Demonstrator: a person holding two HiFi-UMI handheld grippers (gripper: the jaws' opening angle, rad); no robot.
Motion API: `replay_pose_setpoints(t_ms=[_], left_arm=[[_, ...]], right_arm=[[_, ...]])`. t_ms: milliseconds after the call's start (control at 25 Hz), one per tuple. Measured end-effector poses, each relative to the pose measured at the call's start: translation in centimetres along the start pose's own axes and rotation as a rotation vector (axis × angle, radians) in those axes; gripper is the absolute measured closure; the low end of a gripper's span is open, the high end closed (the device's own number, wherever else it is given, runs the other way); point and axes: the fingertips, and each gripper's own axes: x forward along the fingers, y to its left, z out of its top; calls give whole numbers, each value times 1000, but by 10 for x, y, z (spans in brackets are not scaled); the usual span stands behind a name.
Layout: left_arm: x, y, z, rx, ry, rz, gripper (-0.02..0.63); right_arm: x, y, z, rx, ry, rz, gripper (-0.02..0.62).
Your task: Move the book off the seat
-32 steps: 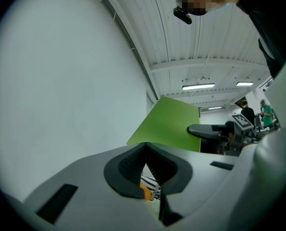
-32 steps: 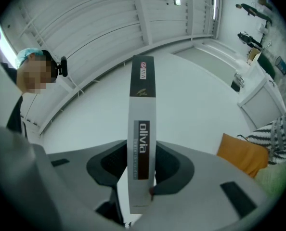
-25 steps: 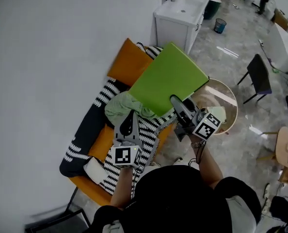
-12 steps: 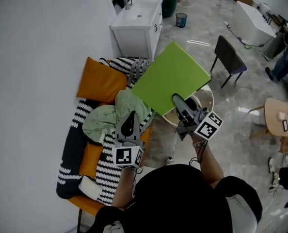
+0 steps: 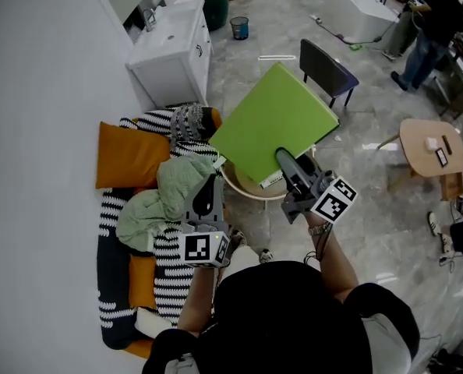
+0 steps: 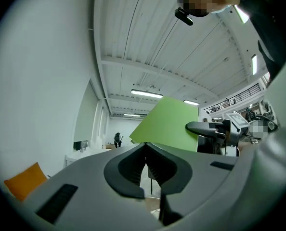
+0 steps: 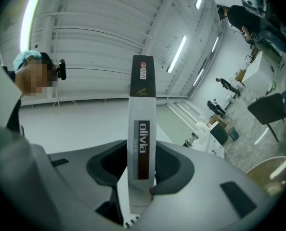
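Plainly, the green book (image 5: 274, 119) was off the sofa (image 5: 140, 279) and up in the air, tilted with its broad cover towards the head camera; it hung above the far side of a small round bench (image 5: 243, 187) and the grey floor beyond, well apart from the seat. The right claw (image 5: 286, 162) had hold of it at the lower edge; in the right gripper view the jaws were closed on the spine, which stood upright between them and bore the printed word "olivia" (image 7: 142, 129). The left claw (image 5: 208, 189) hovered beside the right one, above the seat's edge; in its own view its jaws (image 6: 145, 160) were together with nothing between them, and the book (image 6: 169, 124) showed beyond them. On the sofa lay a black-and-white striped blanket (image 5: 169, 275), a crumpled pale green cloth (image 5: 169, 193) and an orange cushion (image 5: 130, 156); a white sink cabinet (image 5: 173, 49) stood past the sofa's end, and a dark chair (image 5: 325, 68) stood beyond the book.
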Motion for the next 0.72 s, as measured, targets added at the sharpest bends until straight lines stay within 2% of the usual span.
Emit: replay_pose_setpoints(t_ms=[200,440,720], left_arm=[[38,-22,-9,-28,1,-90,597],[92,-31,-18,-51,3,-182,597],[150,-10,-38,-71,25,-241,597]], right_arm=[[-24,-31,20,-27,-33,-96,449],[-23,-67,45,-48,-79,-171,449],[6,-116,52,-62,-87,-253,449]])
